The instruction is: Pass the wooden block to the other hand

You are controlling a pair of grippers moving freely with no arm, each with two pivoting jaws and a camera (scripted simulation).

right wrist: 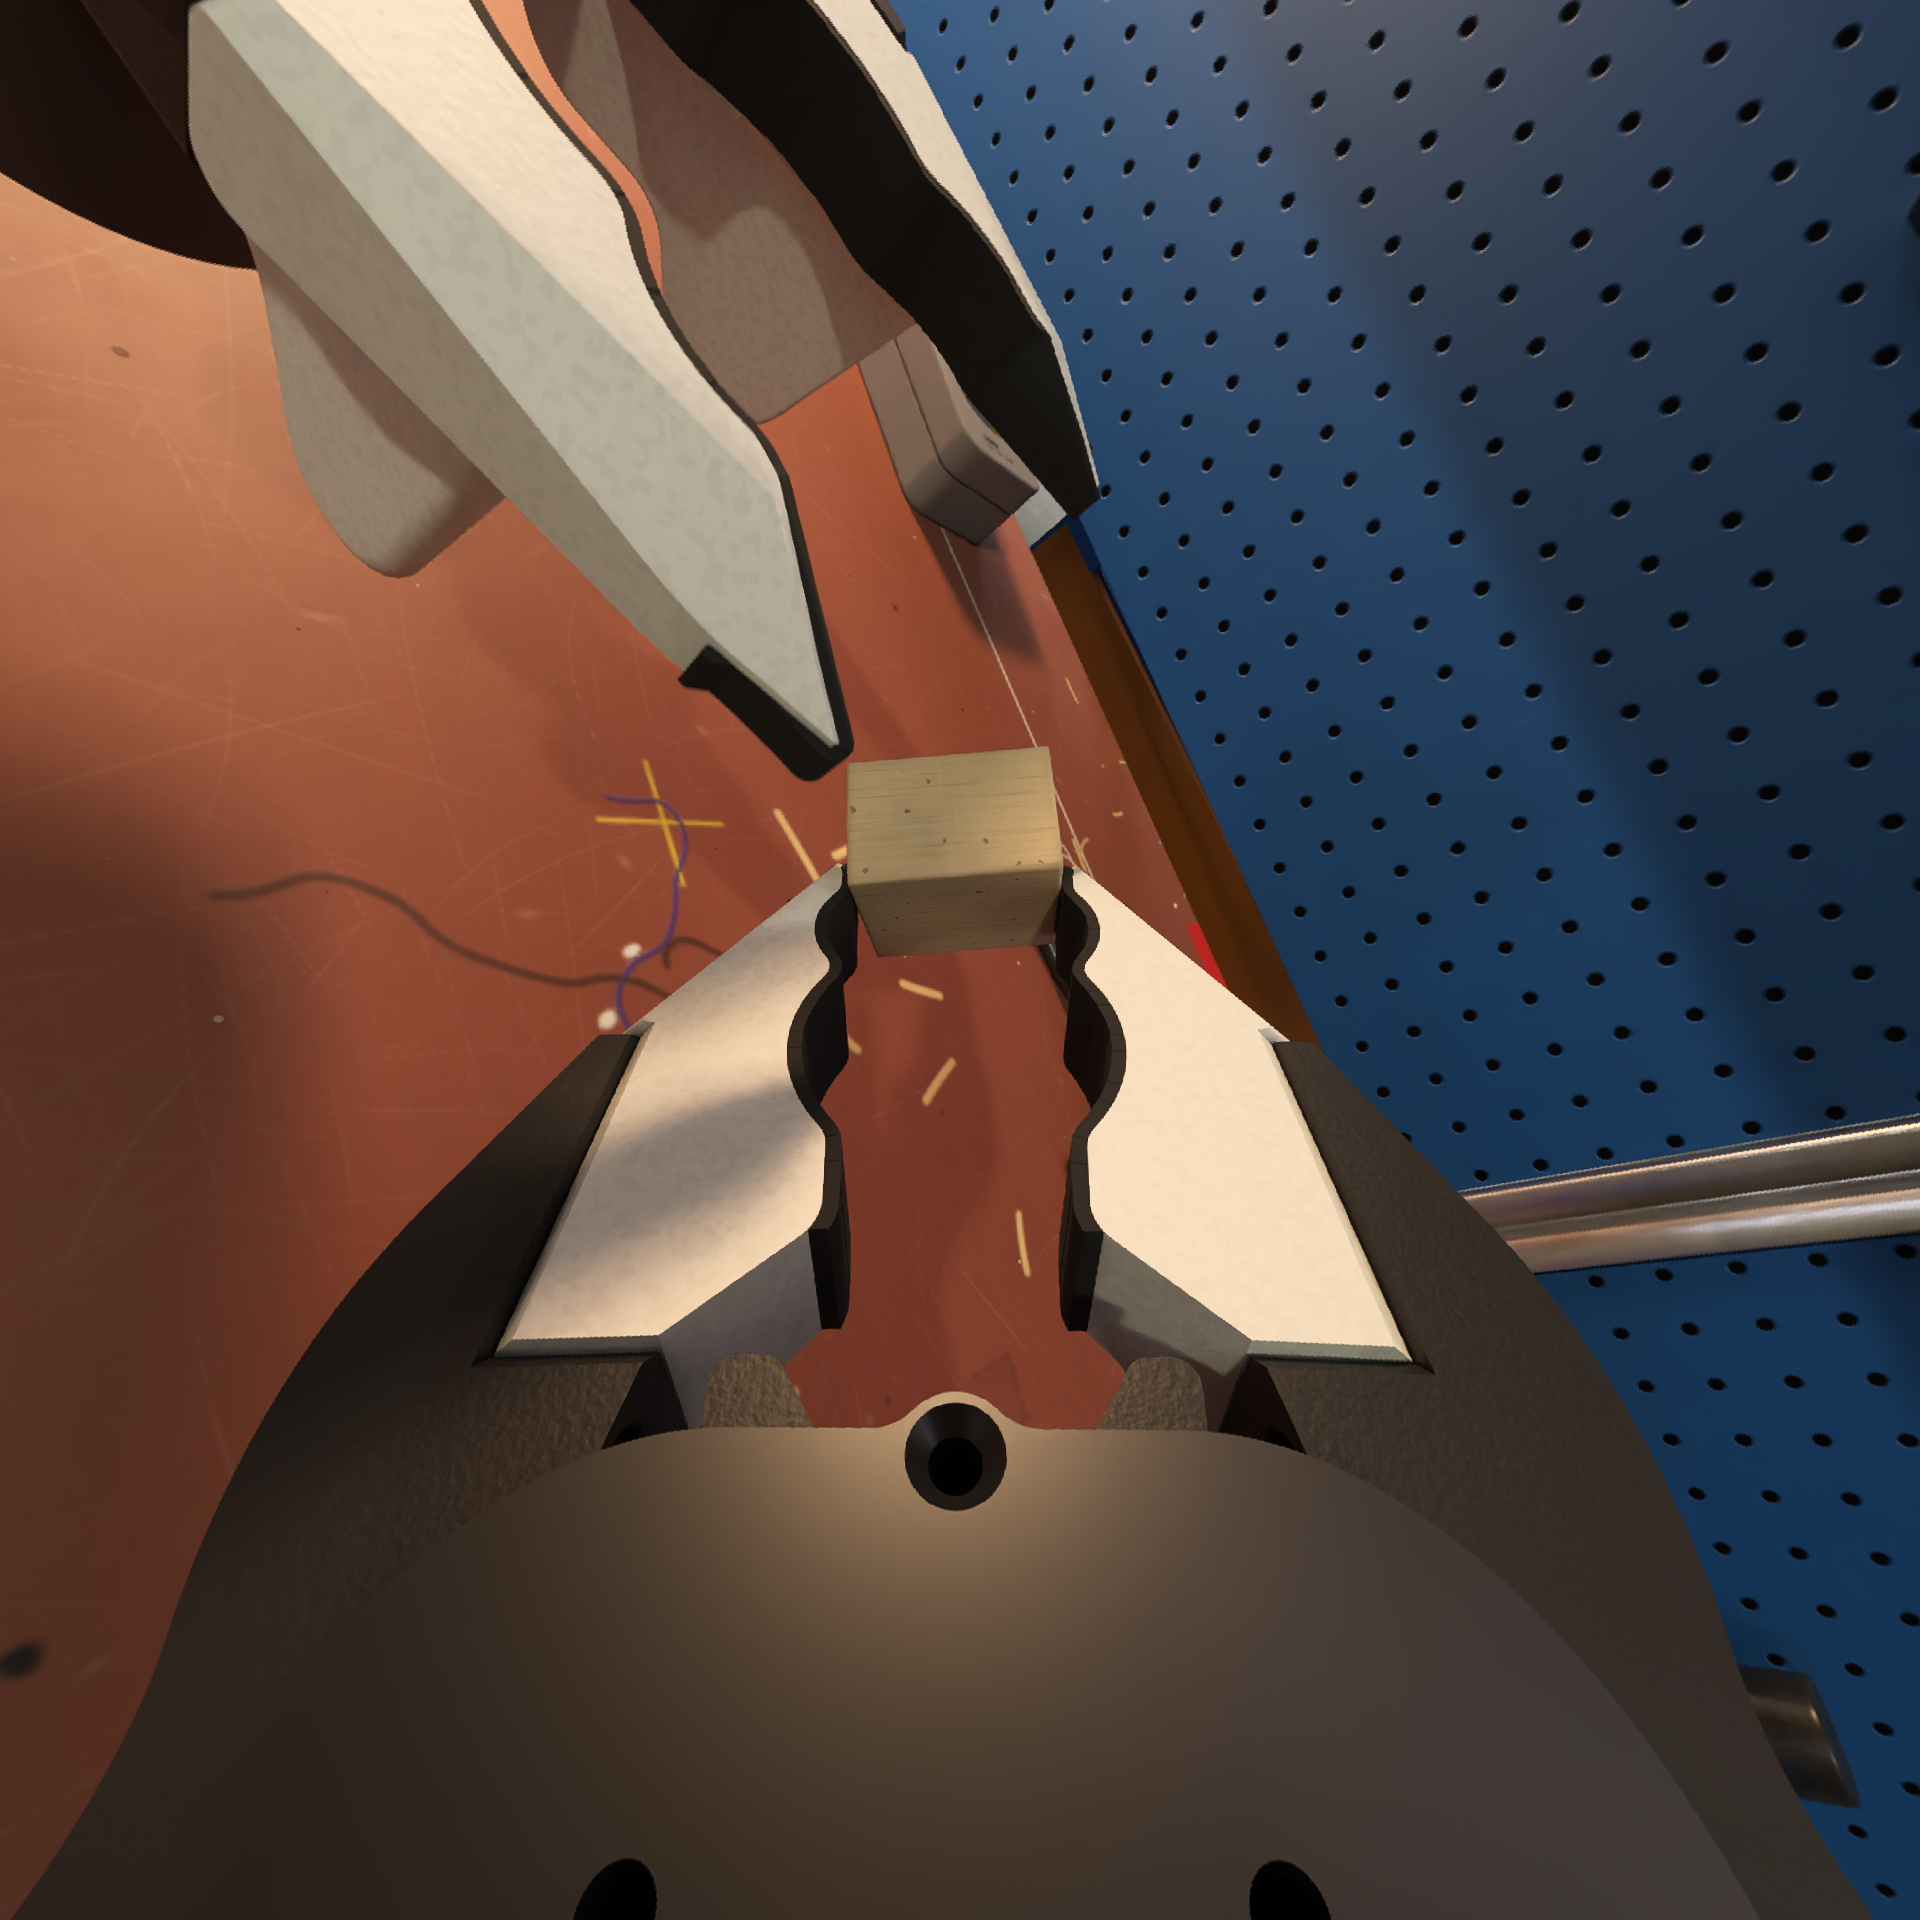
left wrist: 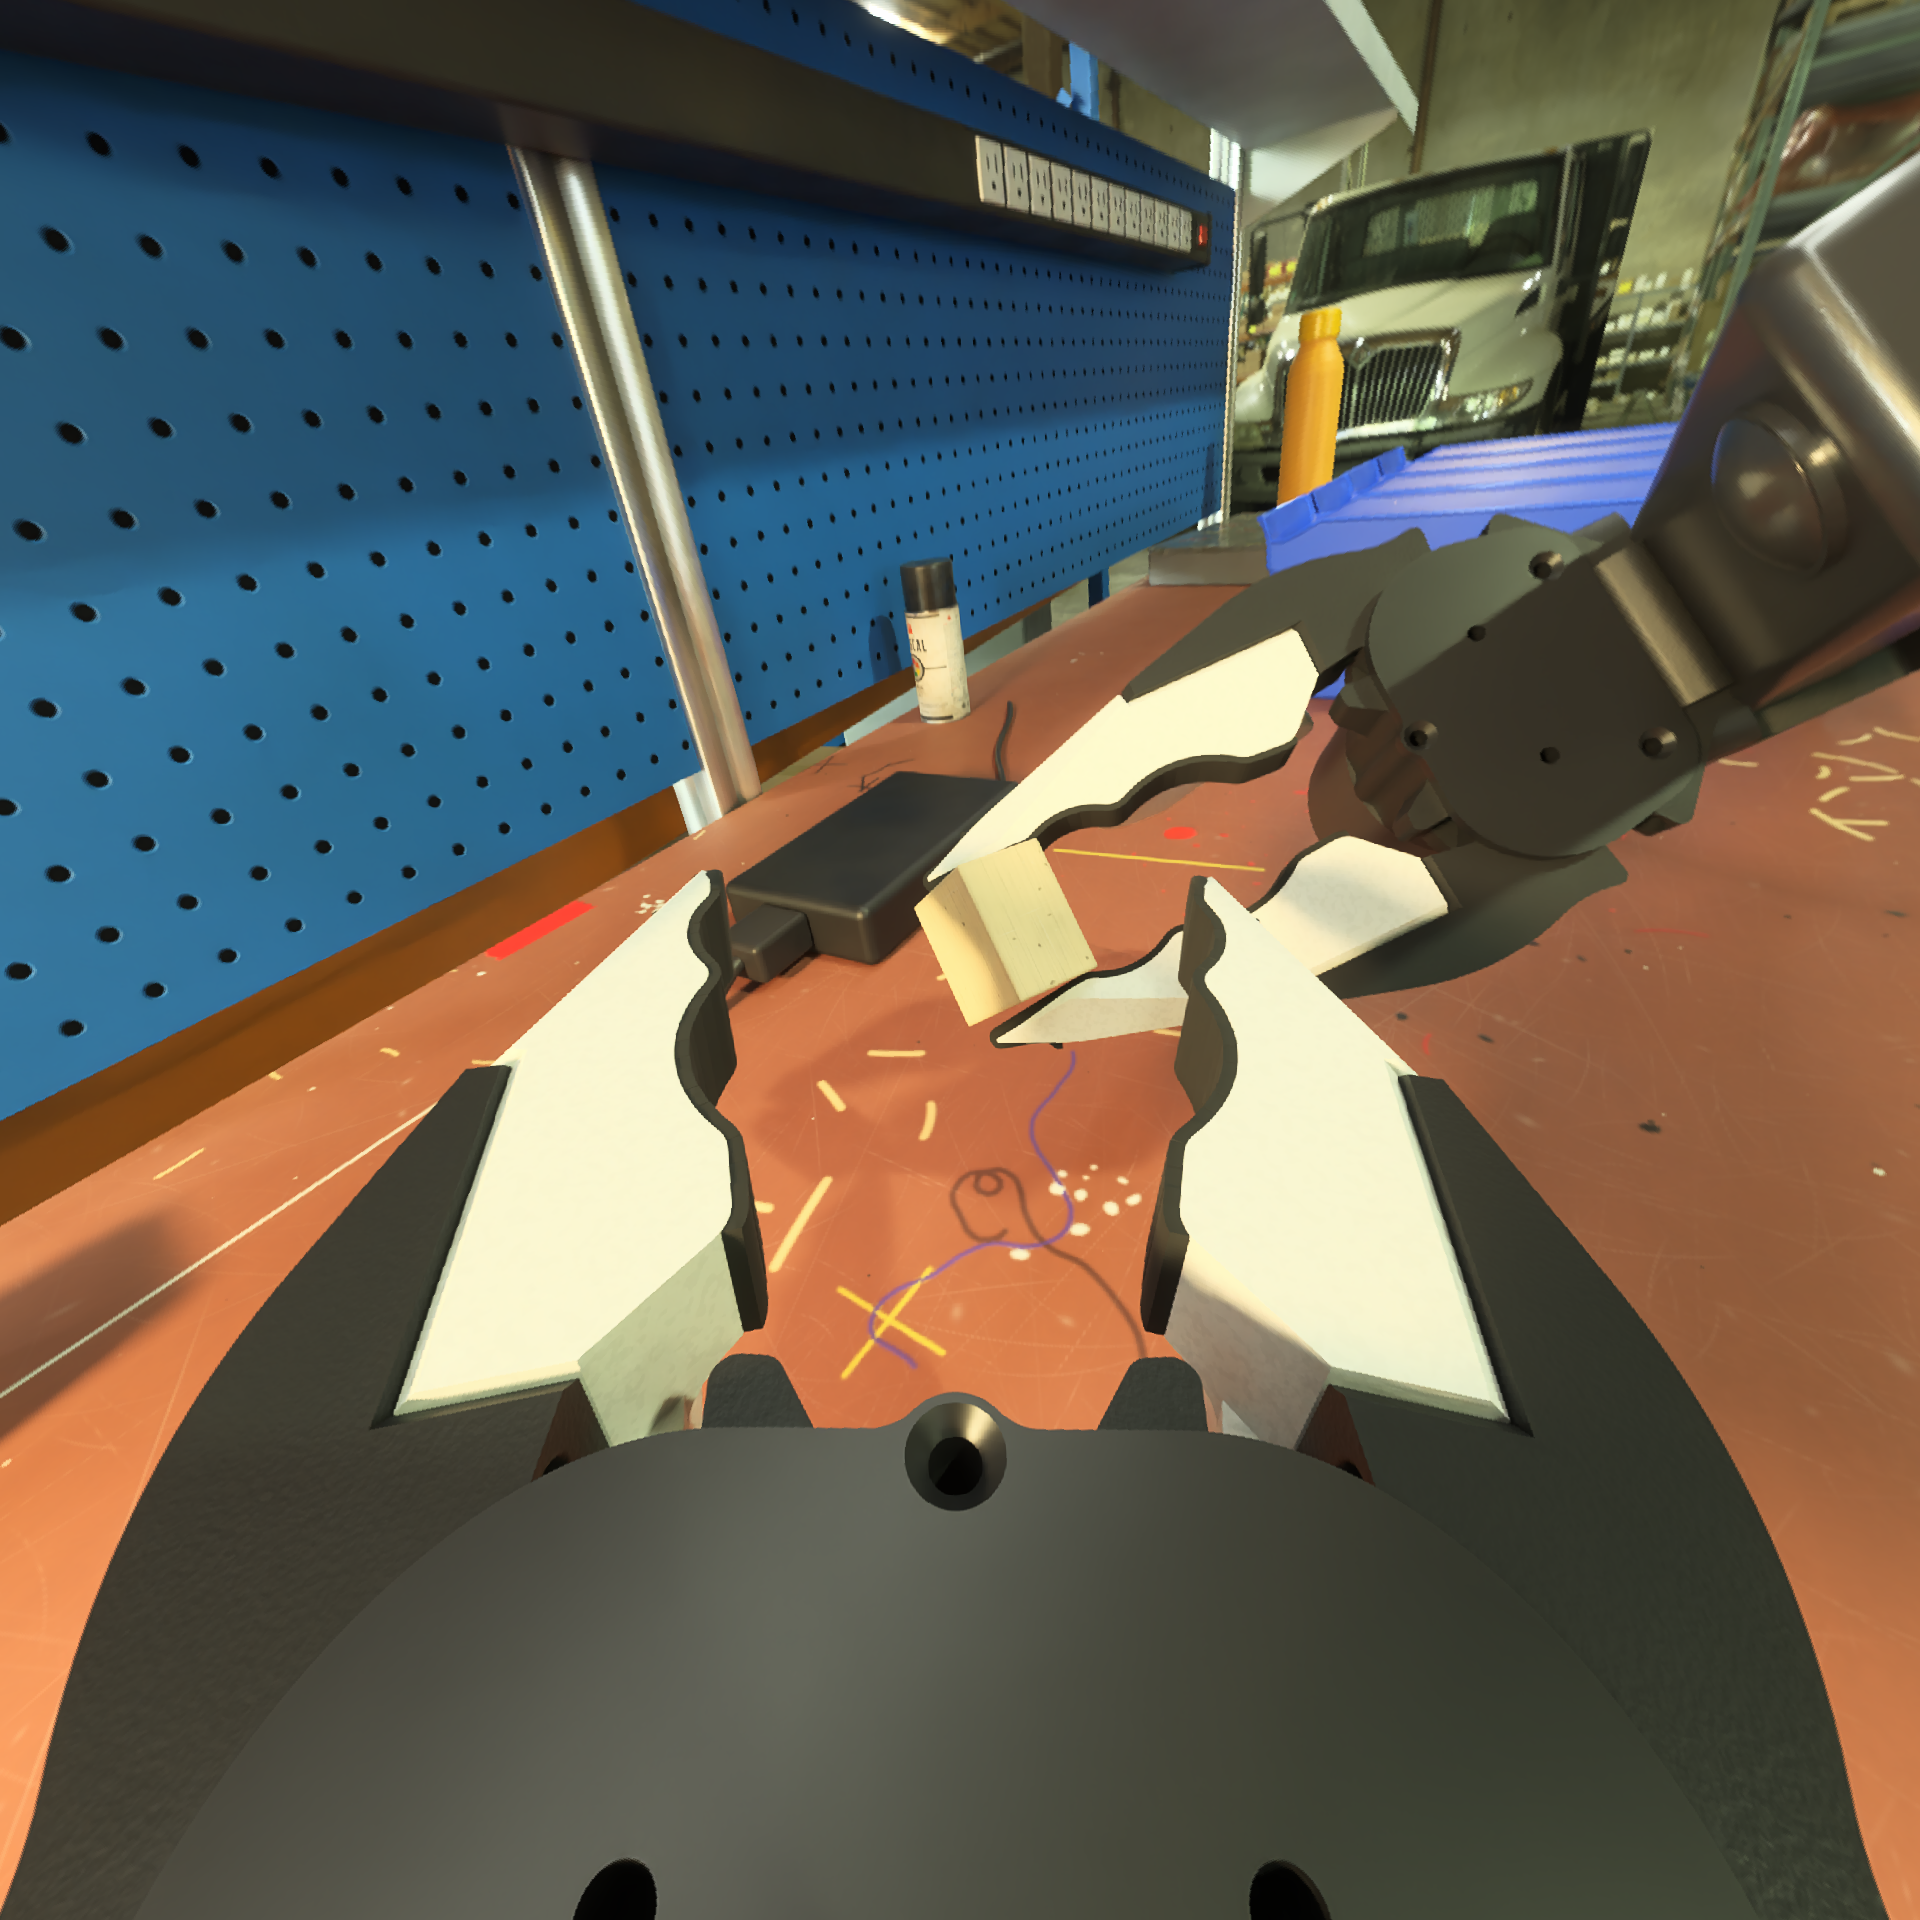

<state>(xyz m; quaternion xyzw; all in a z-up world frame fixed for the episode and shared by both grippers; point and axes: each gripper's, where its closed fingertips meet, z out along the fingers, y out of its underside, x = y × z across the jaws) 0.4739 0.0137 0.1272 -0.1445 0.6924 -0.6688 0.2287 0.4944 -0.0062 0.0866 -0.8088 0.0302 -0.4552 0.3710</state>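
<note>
Right gripper [right wrist: 954,883] pinches block [right wrist: 951,847] at its fingertips (held above bench [left wrist: 1039,1195]); left gripper [left wrist: 956,894] spread wide, empty, block just ahead.

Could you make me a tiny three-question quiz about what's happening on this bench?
1. True or false: the right gripper holds the block at its fingertips.
2. The left gripper is: A) open, B) shut on the block, C) out of sight.
3. Fill in: the spray can stands in front of a blue ____.

Key: 1 true; 2 A; 3 pegboard.
</note>
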